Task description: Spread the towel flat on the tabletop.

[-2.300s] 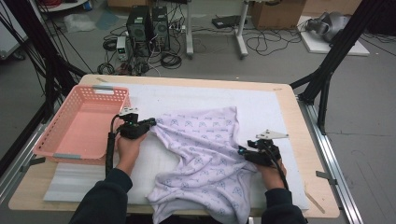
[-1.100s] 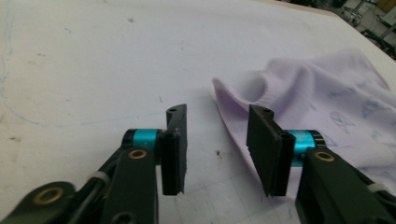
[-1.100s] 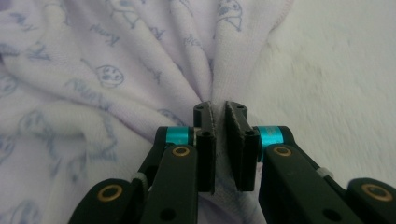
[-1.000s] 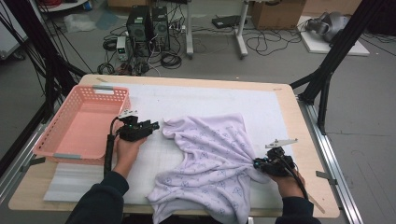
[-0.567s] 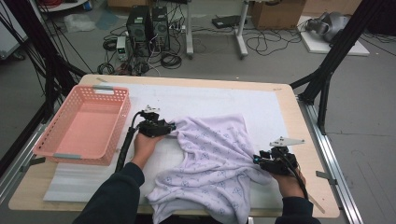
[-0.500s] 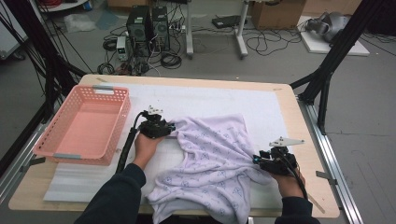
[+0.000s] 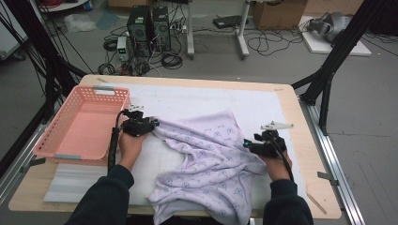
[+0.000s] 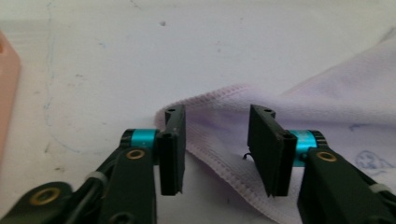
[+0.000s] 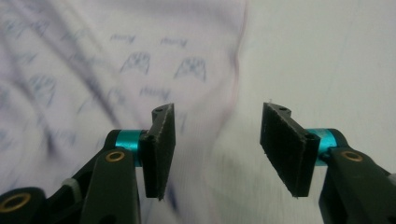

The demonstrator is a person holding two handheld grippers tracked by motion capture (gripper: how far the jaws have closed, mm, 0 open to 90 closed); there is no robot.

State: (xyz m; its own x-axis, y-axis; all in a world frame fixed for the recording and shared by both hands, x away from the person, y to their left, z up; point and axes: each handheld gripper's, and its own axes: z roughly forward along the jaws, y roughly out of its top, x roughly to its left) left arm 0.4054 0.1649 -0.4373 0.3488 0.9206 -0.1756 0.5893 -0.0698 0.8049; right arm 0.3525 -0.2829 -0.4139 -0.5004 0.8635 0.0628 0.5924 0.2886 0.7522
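Observation:
A lilac cloth (image 7: 211, 159) with blue prints lies rumpled on the white mat (image 7: 197, 98), its near end hanging over the table's front edge. My left gripper (image 7: 154, 124) is at the cloth's upper left corner. In the left gripper view the left gripper (image 8: 217, 112) is open, its jaws just opened, with the hemmed corner (image 8: 224, 100) lying loose between them. My right gripper (image 7: 246, 144) is at the cloth's right edge. In the right gripper view the right gripper (image 9: 219, 109) is open too, its jaws just opened, and it straddles the cloth's edge (image 9: 93, 56) over the mat without touching it.
A pink plastic basket (image 7: 80, 126) stands with nothing in it at the table's left side, close to my left hand. Bare mat stretches behind the cloth. A strip of wooden tabletop (image 7: 300, 122) runs along the right. Black frame legs and cables are on the floor beyond.
The left gripper has drawn back leftward from the cloth's corner. The right gripper has moved away from the front edge and inward, to the cloth's right edge.

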